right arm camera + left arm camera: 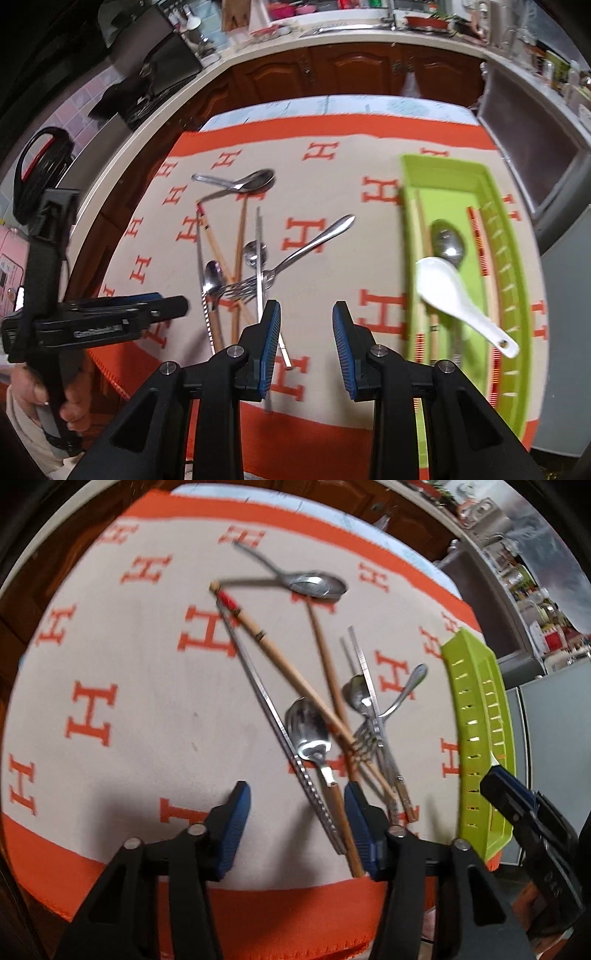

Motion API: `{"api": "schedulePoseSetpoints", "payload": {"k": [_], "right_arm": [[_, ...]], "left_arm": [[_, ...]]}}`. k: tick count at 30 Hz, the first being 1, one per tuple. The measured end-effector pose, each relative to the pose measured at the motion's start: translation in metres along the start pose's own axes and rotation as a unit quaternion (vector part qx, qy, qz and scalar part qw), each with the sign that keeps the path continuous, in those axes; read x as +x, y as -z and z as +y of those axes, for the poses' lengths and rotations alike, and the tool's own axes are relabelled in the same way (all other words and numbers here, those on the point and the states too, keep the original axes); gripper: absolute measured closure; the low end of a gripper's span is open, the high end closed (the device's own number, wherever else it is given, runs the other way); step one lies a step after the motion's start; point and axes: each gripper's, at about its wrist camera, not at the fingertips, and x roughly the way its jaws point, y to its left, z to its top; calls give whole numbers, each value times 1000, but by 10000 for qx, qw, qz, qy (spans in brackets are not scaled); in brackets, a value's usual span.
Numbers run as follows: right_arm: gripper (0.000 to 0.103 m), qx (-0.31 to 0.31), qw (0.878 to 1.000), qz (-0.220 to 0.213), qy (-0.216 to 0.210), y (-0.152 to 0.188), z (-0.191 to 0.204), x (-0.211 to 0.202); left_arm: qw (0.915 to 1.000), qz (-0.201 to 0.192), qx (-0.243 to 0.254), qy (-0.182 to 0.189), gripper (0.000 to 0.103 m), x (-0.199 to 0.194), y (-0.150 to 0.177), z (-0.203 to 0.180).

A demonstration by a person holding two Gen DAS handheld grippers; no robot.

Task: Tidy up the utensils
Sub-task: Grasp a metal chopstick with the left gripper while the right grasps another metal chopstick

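- The loose utensils lie in a crossed heap on the orange-and-cream blanket with H letters that covers the counter; the lime-green slotted plastic tray sits to the right of the heap.
- The tray already holds a white ceramic soup spoon, a steel spoon and chopsticks with striped ends, so sorting looks partly done.
- The left gripper hangs over the near end of the heap with its jaws partly apart and nothing pinched. Between its blue pads run the wooden handle of a steel spoon and the ridged end of a long flat steel utensil, perhaps tongs or a knife.
- Both handles run near-to-far with a slight lean, roughly along the gripper's pointing line, so the jaws straddle them across their width.
- The right gripper is also partly open and empty, over bare blanket between heap and tray, its left pad just beside a thin steel chopstick.
- A steel fork lies aslant, handle toward the far right.
- In my judgement the left gripper is nearer the heap and better placed for the next pick.
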Motion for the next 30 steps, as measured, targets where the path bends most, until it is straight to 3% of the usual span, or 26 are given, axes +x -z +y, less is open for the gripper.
{"api": "schedulePoseSetpoints", "payload": {"k": [4, 12, 18, 22, 23, 26, 30], "right_arm": [[74, -20, 9999, 155, -68, 3, 4, 21], [74, 117, 9996, 233, -146, 5, -7, 40], [74, 118, 9994, 245, -193, 8, -10, 46], [74, 165, 9994, 230, -180, 10, -14, 45], [74, 190, 9994, 234, -172, 10, -16, 46], [74, 243, 9993, 245, -167, 12, -20, 46], [74, 259, 9991, 248, -221, 13, -22, 47]], "left_arm": [[9995, 155, -256, 20, 68, 16, -4, 9], [9996, 6, -254, -141, 68, 21, -14, 3], [9974, -69, 208, -690, 68, 28, -15, -20], [9955, -146, 388, -856, 69, 31, -14, -29], [9945, -163, 443, -931, 71, 31, -14, -31], [9918, -225, 573, -1119, 91, 30, -10, -31], [9949, -197, 333, -930, 95, 25, -8, -15]]}}
